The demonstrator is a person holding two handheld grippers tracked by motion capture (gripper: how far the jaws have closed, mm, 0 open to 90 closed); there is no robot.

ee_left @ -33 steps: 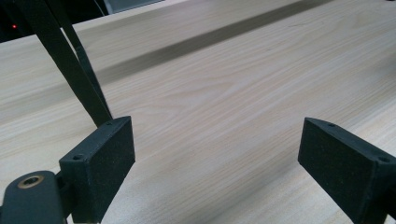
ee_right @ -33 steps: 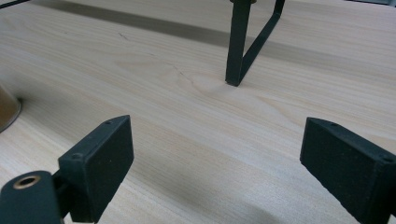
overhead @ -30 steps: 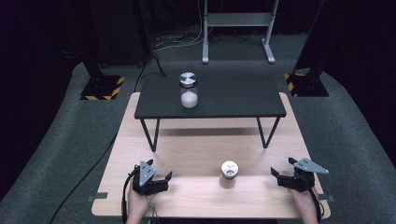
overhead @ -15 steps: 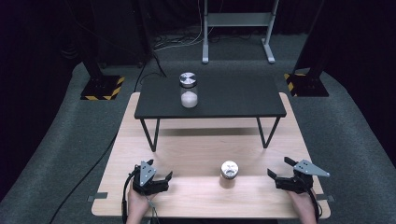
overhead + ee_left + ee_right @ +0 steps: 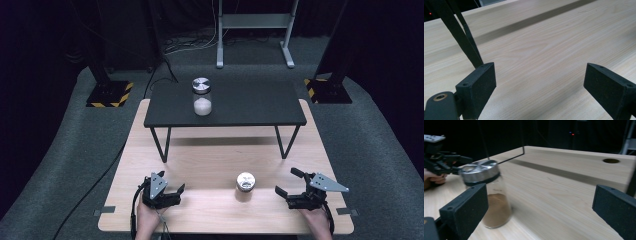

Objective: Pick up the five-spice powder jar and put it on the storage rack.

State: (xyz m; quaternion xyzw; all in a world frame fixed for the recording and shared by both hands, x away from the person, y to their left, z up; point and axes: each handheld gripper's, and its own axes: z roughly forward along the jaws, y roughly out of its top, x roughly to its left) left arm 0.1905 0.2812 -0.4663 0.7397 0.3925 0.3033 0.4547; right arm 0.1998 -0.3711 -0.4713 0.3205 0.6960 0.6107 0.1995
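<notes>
- The jar (image 5: 244,186) stands upright on the wooden table (image 5: 210,165), between my two claws – a clear, hard-walled thing with a metal lid (image 5: 479,171) and brown powder (image 5: 496,211) in its lower part.
- I judge it light but smooth, likely glass: slippery and breakable.
- Best hold – around the body just under the lid.
- My right claw (image 5: 294,189) has just been opening; it stands wide beside the jar, nothing between its pads.
- My left claw (image 5: 172,192) stands apart too, empty.

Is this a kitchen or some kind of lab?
Probably a lab or recording studio: dark curtains all round, floor stands on hazard-striped bases, and a bare wooden table with two jars, one on a small black table.
</notes>
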